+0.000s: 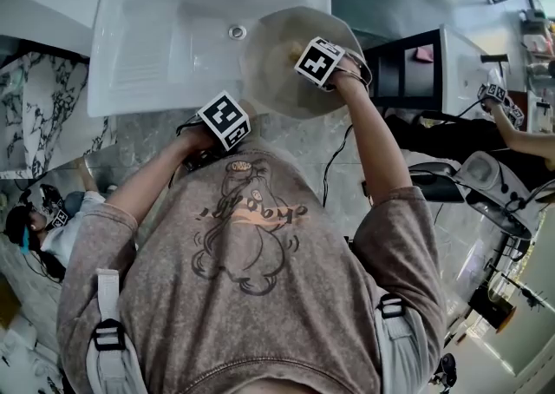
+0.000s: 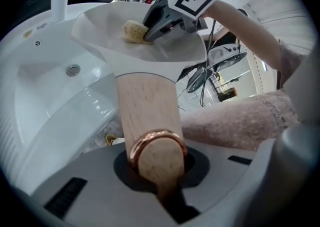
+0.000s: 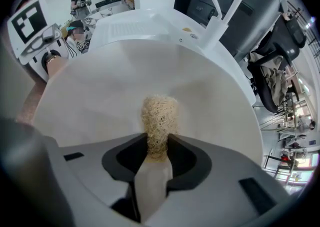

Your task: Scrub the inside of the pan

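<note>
- Pan (image 1: 282,71): pale, tilted, held over the right edge of the white sink (image 1: 139,45), with its mouth facing me.
- My left gripper (image 2: 159,171) is clamped on the wooden handle (image 2: 145,116) at its copper-ringed end and carries the pan.
- My right gripper (image 3: 156,153) pinches a tan fibre scrubber (image 3: 160,113). The scrubber's tip is pressed on the pan's inner floor, about the middle.
- Step in hand, as I judge it: scrubbing the inside. How much is done I can't tell, as the surface looks plain and even.
- To do it well:
  - Grip the handle hard with the left so the pan doesn't twist under the push.
  - Work the scrubber in overlapping circles from the centre out to the sloped wall and rim.
  - The scrubber sticks out only a little past the jaws, so I should hold it steep to the surface so the jaw tips don't scrape the coating.
  - Hold the pan over the sink.
- No water visible at the tap (image 3: 220,18).
- Writing:
  - None readable on the pan, handle or scrubber.
  - The gripper cubes show only black-and-white square markers.
  - My shirt (image 1: 251,236) has a cartoon print with lettering, too warped to read.
</note>
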Motion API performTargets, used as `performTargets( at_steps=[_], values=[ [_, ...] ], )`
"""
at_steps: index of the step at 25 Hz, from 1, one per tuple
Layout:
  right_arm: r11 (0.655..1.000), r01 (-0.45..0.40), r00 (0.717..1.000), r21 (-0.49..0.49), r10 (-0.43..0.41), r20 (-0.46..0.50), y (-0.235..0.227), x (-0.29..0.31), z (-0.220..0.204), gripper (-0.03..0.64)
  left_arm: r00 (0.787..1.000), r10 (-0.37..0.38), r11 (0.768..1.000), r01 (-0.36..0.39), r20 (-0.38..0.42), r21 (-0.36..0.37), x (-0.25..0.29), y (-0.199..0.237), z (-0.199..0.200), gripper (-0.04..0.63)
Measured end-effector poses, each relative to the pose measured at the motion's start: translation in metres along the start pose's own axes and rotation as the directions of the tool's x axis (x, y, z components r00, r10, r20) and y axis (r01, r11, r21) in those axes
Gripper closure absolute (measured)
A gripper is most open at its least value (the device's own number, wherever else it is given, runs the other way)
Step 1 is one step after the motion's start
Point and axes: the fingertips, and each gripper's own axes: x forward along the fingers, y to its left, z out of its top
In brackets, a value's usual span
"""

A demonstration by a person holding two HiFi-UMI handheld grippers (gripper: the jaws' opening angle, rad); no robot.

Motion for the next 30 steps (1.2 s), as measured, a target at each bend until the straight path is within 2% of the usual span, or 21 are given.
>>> performTargets(
  at_steps=[6,11,17,20,23,30],
  values=[
    [0.999,-0.05,0.998,0.007,0.05,-0.033,0.018,-0.004,-0.004,0.477,1.0,0.007,1.0,-0.007,-0.001,0.003,0.0,0.003,-0.003,0.555],
    [0.994,-0.105,0.994,0.018,0.105,0.028,0.039,-0.004,0.004,0.477,1.0,0.0,1.0,0.0,0.0,0.004,-0.001,0.002,-0.002,0.558],
    [0.992,-0.123,0.992,0.027,0.123,0.018,0.053,-0.005,0.002,0.477,1.0,0.004,1.0,-0.004,0.006,0.011,0.0,0.003,0.0,0.561],
    [0.988,-0.153,0.982,0.012,0.151,0.113,0.059,-0.004,0.022,0.477,1.0,-0.008,1.0,0.008,0.002,0.007,-0.001,0.003,-0.001,0.563],
    [0.98,-0.195,0.964,0.04,0.184,0.192,0.065,-0.007,0.038,0.477,1.0,0.005,1.0,-0.005,-0.002,0.008,-0.004,0.005,-0.002,0.563],
    [0.97,-0.217,0.915,0.108,0.164,0.37,0.07,-0.034,0.072,0.477,0.998,0.056,0.998,-0.056,0.011,-0.007,-0.015,0.018,-0.003,0.563]
  ],
)
